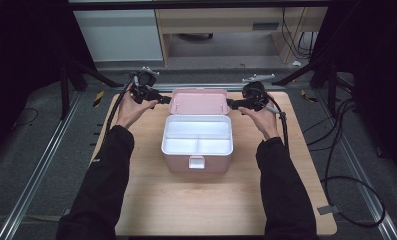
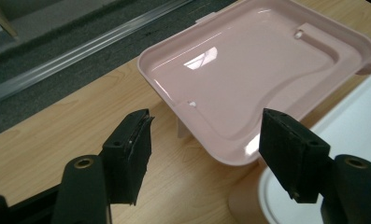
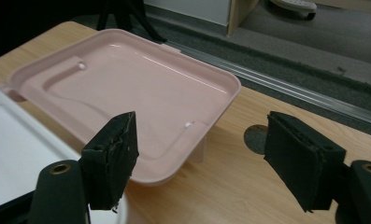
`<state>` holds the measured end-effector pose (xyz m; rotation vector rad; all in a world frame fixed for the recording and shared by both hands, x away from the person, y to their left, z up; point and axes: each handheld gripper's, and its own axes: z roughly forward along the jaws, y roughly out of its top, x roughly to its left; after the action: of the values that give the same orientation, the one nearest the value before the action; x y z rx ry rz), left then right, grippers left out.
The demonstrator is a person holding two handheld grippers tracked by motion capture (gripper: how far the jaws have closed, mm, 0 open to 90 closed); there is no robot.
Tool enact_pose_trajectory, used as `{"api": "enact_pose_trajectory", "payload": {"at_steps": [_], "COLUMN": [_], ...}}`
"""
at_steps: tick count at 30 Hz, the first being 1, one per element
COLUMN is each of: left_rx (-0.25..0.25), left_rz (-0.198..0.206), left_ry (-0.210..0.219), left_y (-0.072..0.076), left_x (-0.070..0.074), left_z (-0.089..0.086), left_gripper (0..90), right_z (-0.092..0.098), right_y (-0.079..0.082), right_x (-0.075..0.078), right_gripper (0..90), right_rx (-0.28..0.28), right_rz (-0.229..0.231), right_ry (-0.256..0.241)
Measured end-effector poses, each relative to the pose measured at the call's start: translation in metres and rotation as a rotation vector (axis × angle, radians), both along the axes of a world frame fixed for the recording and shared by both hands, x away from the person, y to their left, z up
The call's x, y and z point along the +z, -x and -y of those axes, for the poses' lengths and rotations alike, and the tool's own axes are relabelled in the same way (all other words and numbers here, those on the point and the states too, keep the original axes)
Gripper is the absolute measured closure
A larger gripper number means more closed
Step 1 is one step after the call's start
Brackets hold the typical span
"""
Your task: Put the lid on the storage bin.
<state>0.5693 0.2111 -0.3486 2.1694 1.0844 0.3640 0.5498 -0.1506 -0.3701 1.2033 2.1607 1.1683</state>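
A pink box [image 1: 197, 162] with a white inner tray [image 1: 198, 137] stands in the middle of the table, its pink lid [image 1: 199, 102] swung open and leaning back. My left gripper [image 1: 166, 100] is at the lid's left edge, open, with the lid's corner [image 2: 183, 105] between and beyond its jaws. My right gripper [image 1: 230, 103] is at the lid's right edge, open too, and the lid's corner [image 3: 211, 107] lies between its jaws. In the left gripper view the gripper [image 2: 204, 149] spans the lid's rim. In the right gripper view the gripper [image 3: 199, 161] spans the opposite rim.
The wooden table [image 1: 151, 195] ends just behind the lid, where a metal rail [image 1: 111, 86] runs. A round hole [image 3: 256, 138] sits in the tabletop near the right gripper. Cables [image 1: 346, 180] trail on the floor to the right. Cabinets [image 1: 226, 30] stand farther back.
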Motion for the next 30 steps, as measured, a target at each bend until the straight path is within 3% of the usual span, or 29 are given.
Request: {"api": "enact_pose_trajectory", "payload": {"at_steps": [4, 7, 10, 15, 18, 30], "left_rx": [-0.010, -0.004, -0.010, -0.012, -0.013, -0.009], "left_rz": [-0.011, -0.042, -0.080, -0.121, -0.132, -0.147], "left_ry": [-0.023, 0.038, 0.052, 0.033, 0.016, 0.040], "left_y": [-0.008, -0.016, -0.022, -0.028, -0.030, -0.029], "left_x": [-0.015, -0.024, -0.033, -0.048, -0.056, -0.058], "left_z": [0.008, 0.009, 0.010, 0.013, 0.017, 0.017], "left_gripper": [33.7, 34.2, 34.9, 34.7, 35.4, 45.6], "right_z": [-0.003, -0.005, -0.004, -0.008, -0.013, -0.024], "right_y": [-0.014, -0.020, -0.027, -0.035, -0.038, -0.039], "right_x": [-0.010, -0.018, -0.028, -0.042, -0.049, -0.060], "right_gripper": [30.1, 32.8, 33.5, 33.7, 35.4, 43.4], "right_rx": [0.007, 0.004, -0.017, 0.000, 0.011, 0.043], "right_rz": [-0.011, -0.029, -0.057, -0.095, -0.110, -0.162], "right_ry": [0.013, 0.004, -0.018, -0.056, -0.034, -0.038]}}
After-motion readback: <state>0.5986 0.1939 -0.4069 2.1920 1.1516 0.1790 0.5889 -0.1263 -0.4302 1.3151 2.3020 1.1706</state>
